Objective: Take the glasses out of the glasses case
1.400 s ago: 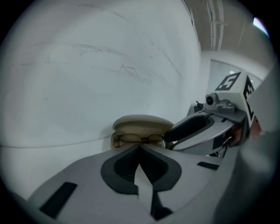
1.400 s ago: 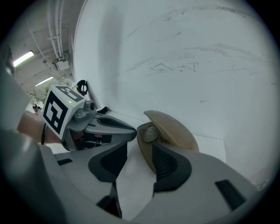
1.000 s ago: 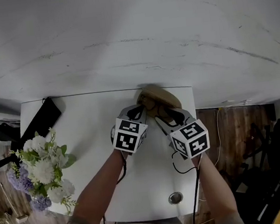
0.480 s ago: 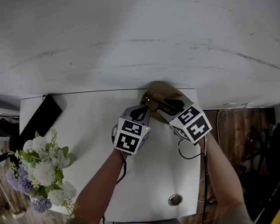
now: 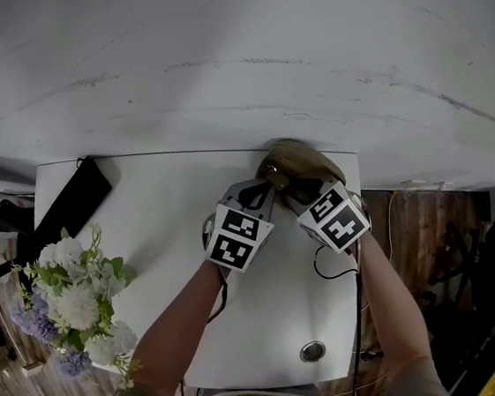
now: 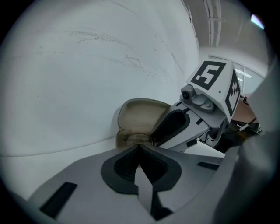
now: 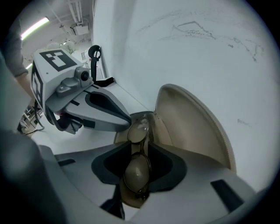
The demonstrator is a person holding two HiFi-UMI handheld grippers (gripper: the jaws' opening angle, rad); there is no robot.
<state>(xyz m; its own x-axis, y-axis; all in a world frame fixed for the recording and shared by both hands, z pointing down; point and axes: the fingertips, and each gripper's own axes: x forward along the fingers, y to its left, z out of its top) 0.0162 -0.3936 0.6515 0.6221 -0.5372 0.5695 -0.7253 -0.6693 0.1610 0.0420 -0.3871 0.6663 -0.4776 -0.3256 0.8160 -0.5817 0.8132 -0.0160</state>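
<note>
The tan glasses case (image 5: 298, 157) lies open at the table's far edge, its lid (image 7: 188, 124) standing up against the wall. The brown-rimmed glasses (image 7: 136, 171) lie lengthwise between the jaws of my right gripper (image 7: 136, 162). Those jaws have just been closing, and their pads now meet the near lens's rim on both sides. The far lens (image 7: 139, 131) hangs over the case's base. My left gripper (image 6: 139, 148) is shut with nothing seen between its jaws. Its tip sits at the case's front-left rim, where the glasses (image 6: 131, 139) show just beyond. In the head view the left gripper (image 5: 260, 191) and right gripper (image 5: 298, 190) converge on the case.
A white wall (image 5: 231, 52) rises right behind the case. A bunch of white and purple flowers (image 5: 68, 302) stands at the table's left edge. A black object (image 5: 71, 204) lies at the far left corner. A round cable grommet (image 5: 312, 350) sits near the front edge of the table (image 5: 159, 203).
My right gripper has moved forward and down onto the case and rolled, and its jaws have narrowed around the glasses. The left gripper has stayed at the case's rim.
</note>
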